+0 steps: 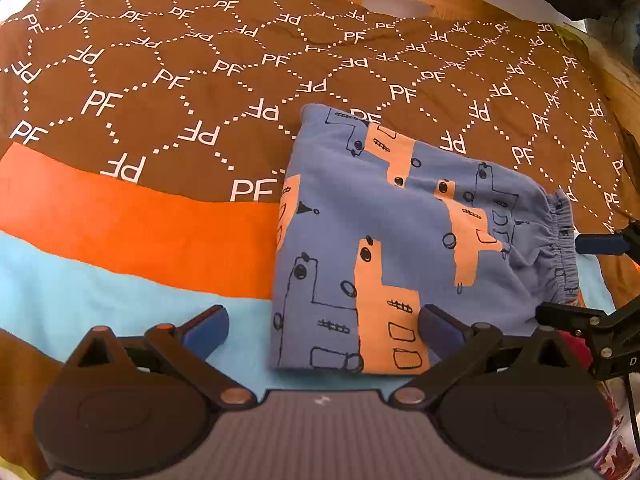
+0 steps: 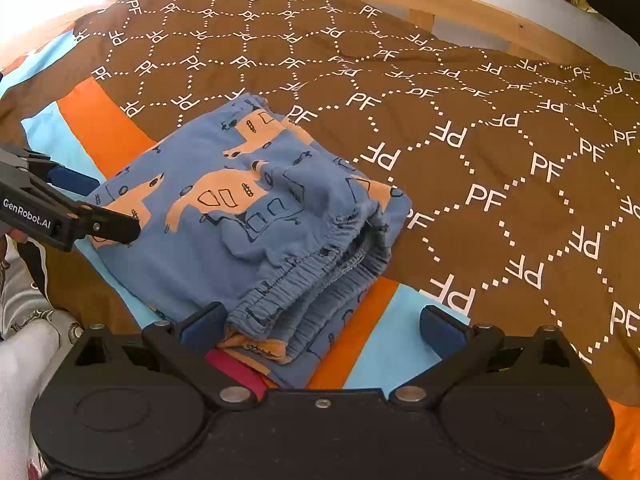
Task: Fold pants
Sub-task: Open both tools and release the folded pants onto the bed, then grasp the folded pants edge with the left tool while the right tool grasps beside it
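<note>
Lying folded into a compact blue bundle with orange animal prints, pants [image 1: 404, 240] on a brown bedspread [image 1: 160, 80] patterned with white "PF" letters, across its orange and light-blue stripes. Spread wide apart and gripping nothing, left tongs [image 1: 322, 330], hovering at the bundle's near edge: right finger [image 1: 440, 328] over the printed cloth, left finger [image 1: 206, 330] out over the light-blue stripe. Likewise parted and empty, right tongs [image 2: 322, 330], just before the gathered elastic waistband [image 2: 304, 276], with the left finger [image 2: 202, 326] touching or nearly touching the waistband's corner and the right finger [image 2: 442, 330] clear of the cloth over the stripes. Beyond both tongs, past the bedspread, a wooden bed frame [image 2: 420, 4]. Folded edge of the bundle away from the right tongs, waistband toward them.
</note>
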Available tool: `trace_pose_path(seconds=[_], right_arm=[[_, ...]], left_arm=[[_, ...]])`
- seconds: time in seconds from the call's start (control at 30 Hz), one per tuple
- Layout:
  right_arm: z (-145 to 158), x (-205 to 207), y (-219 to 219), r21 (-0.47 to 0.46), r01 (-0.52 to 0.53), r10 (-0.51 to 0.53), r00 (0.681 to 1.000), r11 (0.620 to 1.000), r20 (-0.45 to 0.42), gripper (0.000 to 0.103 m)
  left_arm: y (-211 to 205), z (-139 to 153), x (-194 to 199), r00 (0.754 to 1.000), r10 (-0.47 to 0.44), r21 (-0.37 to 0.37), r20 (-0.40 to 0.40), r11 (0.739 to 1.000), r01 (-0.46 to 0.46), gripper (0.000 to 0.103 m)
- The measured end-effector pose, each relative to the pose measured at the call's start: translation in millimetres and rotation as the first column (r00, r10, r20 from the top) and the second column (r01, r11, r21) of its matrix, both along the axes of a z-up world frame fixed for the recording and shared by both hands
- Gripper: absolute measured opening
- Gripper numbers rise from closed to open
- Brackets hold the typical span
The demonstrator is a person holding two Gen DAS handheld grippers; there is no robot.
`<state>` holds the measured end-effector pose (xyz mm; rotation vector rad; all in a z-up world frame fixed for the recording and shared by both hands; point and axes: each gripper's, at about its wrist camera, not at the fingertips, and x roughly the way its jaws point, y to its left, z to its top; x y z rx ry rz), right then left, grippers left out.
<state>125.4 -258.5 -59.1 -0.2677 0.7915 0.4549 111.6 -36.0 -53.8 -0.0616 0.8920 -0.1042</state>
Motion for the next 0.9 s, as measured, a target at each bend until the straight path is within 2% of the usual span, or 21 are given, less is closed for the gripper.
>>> trace_pose_path(seconds=[0.17, 0.3, 0.47, 0.6, 0.73, 0.8, 0.9], right_arm=[[4.5, 3.3, -1.8, 0.002, -0.025, 0.025, 1.0, 1.0, -0.011, 0.102], [12.4, 11.9, -16.1, 0.076, -0.074, 0.08, 0.994, 0.994, -0.081, 0.102], [15.8, 19.4, -36.1, 0.163, -0.02, 0.032, 0.997, 0.986, -0.072, 0.102], [15.5, 26.3, -48.4, 0.282, 0.079, -0.072, 0.997, 0.956, -0.033, 0.102], [14.4, 44.1, -49.2, 0.293, 0.112, -0.128, 0.991, 0.95, 0.038, 0.102], [11.3, 60.9, -51.3, 0.346, 0.08, -0.089, 0.996, 0.935, 0.009, 0.102], [3.7, 86.1, -58.1, 0.447, 0.064, -0.032, 0.996, 0.892, -0.079, 0.102]], left_arm=[[0.2, -0.4, -1.3, 1.0, 0.001, -0.004, 0.008, 1.0, -0.001, 0.103], [3.0, -2.9, -3.8, 1.0, 0.001, -0.02, 0.024, 1.0, 0.0, 0.103], [7.3, -3.2, -6.0, 0.999, -0.023, -0.03, 0.039, 0.999, 0.024, 0.103], [15.5, 5.0, -6.9, 0.998, -0.028, -0.078, 0.051, 0.996, 0.032, 0.103], [23.4, 12.5, -7.6, 0.993, -0.022, -0.11, 0.118, 0.993, 0.035, 0.103], [25.6, 14.0, -4.7, 0.993, -0.033, -0.131, 0.118, 0.99, 0.048, 0.103], [28.1, 11.9, -2.3, 0.994, -0.057, -0.168, 0.092, 0.983, 0.072, 0.103]])
